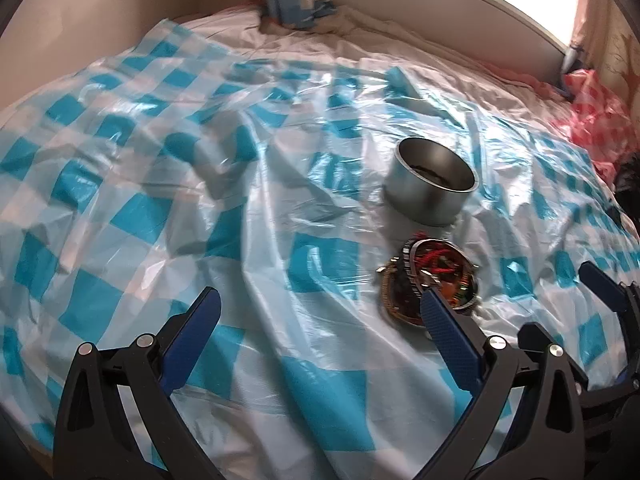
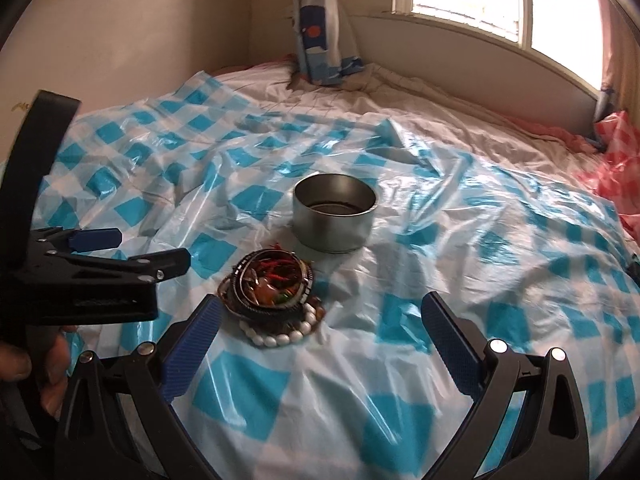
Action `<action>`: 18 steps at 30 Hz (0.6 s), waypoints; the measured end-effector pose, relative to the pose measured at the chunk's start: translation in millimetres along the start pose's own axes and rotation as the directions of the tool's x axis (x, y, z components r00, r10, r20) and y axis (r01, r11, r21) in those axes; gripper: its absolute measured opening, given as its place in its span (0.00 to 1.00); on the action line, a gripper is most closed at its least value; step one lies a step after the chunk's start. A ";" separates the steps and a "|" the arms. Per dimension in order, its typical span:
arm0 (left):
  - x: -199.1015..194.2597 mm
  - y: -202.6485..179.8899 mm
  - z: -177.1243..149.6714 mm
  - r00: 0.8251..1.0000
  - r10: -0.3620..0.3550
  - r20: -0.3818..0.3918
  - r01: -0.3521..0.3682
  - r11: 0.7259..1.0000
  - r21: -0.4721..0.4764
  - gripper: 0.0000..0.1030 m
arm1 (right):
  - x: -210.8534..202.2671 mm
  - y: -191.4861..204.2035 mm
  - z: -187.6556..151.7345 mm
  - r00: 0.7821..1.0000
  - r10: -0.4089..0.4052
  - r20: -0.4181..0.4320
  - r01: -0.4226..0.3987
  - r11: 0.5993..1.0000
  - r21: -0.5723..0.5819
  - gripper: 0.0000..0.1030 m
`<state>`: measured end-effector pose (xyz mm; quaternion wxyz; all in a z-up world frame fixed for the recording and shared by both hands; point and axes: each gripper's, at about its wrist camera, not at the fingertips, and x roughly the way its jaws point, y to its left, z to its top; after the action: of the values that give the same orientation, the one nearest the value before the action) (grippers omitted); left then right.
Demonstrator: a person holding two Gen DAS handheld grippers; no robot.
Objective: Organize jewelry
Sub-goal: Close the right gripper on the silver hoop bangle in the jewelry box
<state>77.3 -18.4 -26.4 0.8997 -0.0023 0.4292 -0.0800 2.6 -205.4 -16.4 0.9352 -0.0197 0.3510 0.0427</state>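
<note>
A pile of jewelry point(image 2: 268, 284), bangles and bracelets with red and orange pieces, lies on the blue-and-white checked plastic sheet point(image 2: 460, 240). A white bead bracelet point(image 2: 280, 336) sits at its near edge. Just behind stands an open round metal tin point(image 2: 334, 216). My right gripper point(image 2: 320, 306) is open, and the pile lies just ahead of its left finger. In the left wrist view the jewelry pile point(image 1: 432, 280) touches the tip of the right finger of my open left gripper point(image 1: 320, 302), with the tin point(image 1: 432, 184) beyond. Both grippers hold nothing.
The sheet covers a bed with wrinkled white bedding point(image 2: 340, 100). A patterned curtain point(image 2: 320, 40) hangs at the far wall under a bright window point(image 2: 500, 0). A red checked sheet point(image 2: 616, 152) lies at the right. A hand point(image 2: 40, 368) holds the left gripper point(image 2: 154, 248).
</note>
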 end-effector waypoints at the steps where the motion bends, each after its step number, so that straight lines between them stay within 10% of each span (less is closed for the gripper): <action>1: 1.2 0.8 0.4 1.000 0.010 -0.001 -0.010 1.000 -0.006 0.94 | 5.7 -1.0 1.7 1.000 0.013 -0.008 -0.013 1.000 0.010 0.93; 18: 2.8 -2.7 -1.7 1.000 0.021 0.005 -0.021 1.000 0.008 0.93 | 70.6 -3.4 9.3 0.984 0.090 -0.154 -0.083 0.995 0.050 0.15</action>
<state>77.3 -21.3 -29.5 0.9015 0.0058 0.4267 -0.0723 61.9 -203.4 -55.8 0.9023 0.0127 0.4246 0.0740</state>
